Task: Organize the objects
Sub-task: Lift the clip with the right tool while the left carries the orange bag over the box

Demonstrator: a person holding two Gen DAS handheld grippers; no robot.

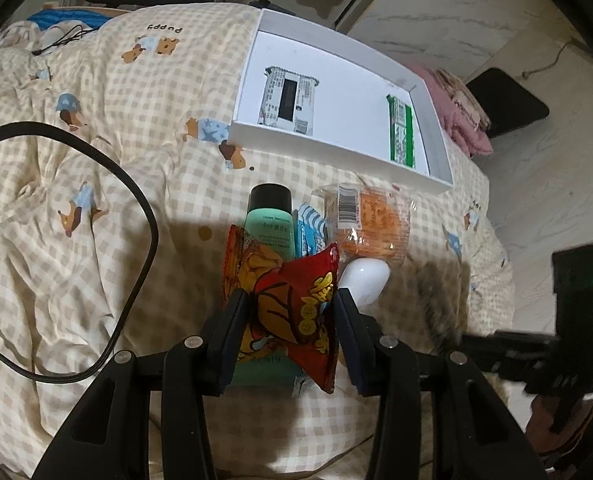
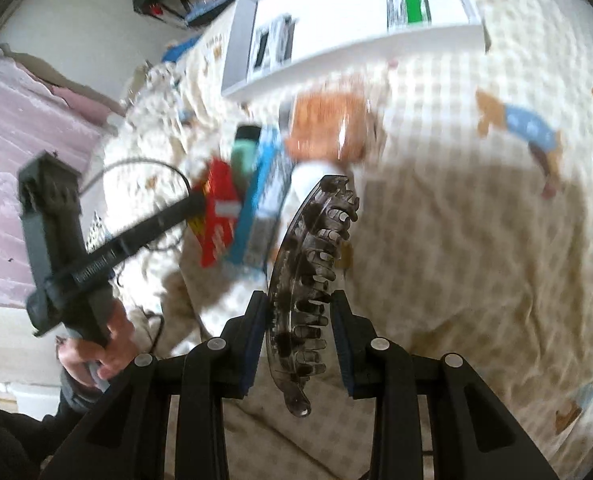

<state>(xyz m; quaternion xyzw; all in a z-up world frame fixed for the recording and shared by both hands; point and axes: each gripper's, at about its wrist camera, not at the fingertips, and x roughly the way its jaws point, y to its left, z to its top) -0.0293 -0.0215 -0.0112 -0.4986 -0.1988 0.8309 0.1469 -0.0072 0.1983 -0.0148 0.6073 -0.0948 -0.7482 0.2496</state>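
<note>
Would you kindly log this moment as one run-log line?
left claw: around red snack packet | right claw: shut on hair clip | white box: two packets inside

Checked puppy-print quilt (image 1: 96,184) under white tray (image 1: 336,148), green tube (image 1: 270,224), orange packet (image 1: 376,224), black cable (image 1: 136,200).

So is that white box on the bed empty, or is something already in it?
Not empty. The white box holds two packets lying flat: a grey-white one and a green one. Most of its floor is bare.
</note>
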